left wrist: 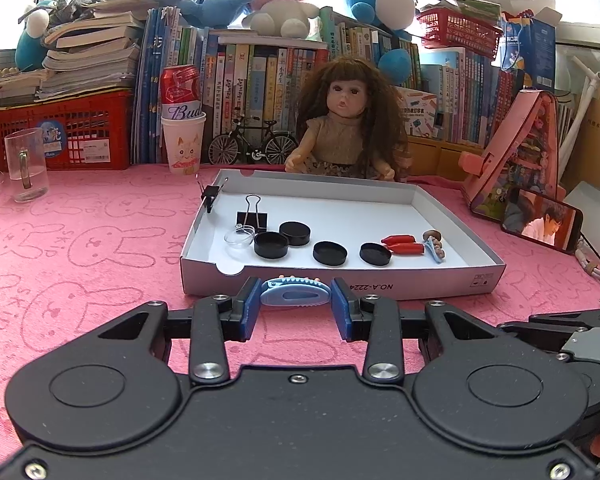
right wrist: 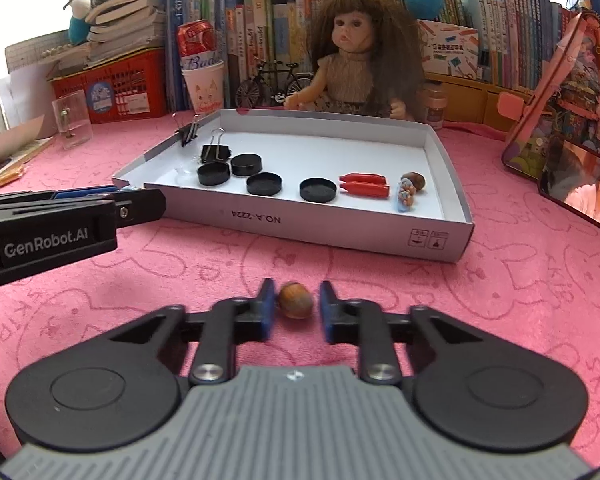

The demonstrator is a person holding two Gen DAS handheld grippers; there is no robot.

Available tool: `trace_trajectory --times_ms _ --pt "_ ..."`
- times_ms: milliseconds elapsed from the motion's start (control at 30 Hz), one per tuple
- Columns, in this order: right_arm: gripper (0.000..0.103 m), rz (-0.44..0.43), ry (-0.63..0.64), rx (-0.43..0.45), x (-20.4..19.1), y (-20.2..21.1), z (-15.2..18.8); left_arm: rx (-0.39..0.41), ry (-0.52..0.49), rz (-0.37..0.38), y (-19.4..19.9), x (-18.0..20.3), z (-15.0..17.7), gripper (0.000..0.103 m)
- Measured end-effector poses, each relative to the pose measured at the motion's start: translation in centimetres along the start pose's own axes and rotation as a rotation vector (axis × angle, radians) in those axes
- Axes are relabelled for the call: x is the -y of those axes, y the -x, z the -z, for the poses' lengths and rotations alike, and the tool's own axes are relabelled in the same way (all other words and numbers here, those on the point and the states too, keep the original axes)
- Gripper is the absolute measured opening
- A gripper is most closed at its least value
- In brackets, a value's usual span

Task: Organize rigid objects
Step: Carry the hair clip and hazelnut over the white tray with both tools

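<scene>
Only the left wrist view shows the left gripper (left wrist: 296,299) holding a pale blue hair clip (left wrist: 295,293) crosswise between its blue pads (left wrist: 249,305), which press on the clip's 2 ends just in front of the near wall of the white box lid (left wrist: 340,285). Only the right wrist view shows the right gripper (right wrist: 297,304) set narrow around a brown nut (right wrist: 295,300) lying on the pink bunny-print cloth (right wrist: 500,300); the left pad looks to touch the nut, while a thin gap shows at the right pad, so a firm grip cannot be confirmed. That view also catches the left gripper from the side, low at the lid's near left corner, with the clip hidden behind it. Inside the lid, both views show 4 black round caps (left wrist: 330,253), a black binder clip (left wrist: 253,216), a clear small dish (left wrist: 240,237), 2 red pieces (left wrist: 405,244) lying side by side, a second blue clip (left wrist: 433,249) and another brown nut (right wrist: 414,180). A second binder clip (left wrist: 210,193) is clamped on the lid's left wall. Behind the lid sits a doll (left wrist: 348,120), with a toy bicycle (left wrist: 253,141), a paper cup (left wrist: 183,143) carrying a red can (left wrist: 181,92), a glass mug (left wrist: 25,164) and a phone (left wrist: 541,225) to the right.
</scene>
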State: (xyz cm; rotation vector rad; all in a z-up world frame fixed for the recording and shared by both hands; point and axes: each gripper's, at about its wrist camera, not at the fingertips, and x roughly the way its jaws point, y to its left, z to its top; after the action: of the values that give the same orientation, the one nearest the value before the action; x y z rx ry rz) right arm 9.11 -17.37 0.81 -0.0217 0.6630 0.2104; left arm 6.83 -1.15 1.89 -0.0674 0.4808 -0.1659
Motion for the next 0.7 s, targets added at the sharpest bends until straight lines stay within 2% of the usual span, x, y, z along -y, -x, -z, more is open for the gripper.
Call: trace_trajectory --times_ms 700 --pt "0.024 0.042 -0.047 0.073 1.3 0.8 -2.7 0.030 -0.001 0.027 -0.5 0.8 -1.8 0.036"
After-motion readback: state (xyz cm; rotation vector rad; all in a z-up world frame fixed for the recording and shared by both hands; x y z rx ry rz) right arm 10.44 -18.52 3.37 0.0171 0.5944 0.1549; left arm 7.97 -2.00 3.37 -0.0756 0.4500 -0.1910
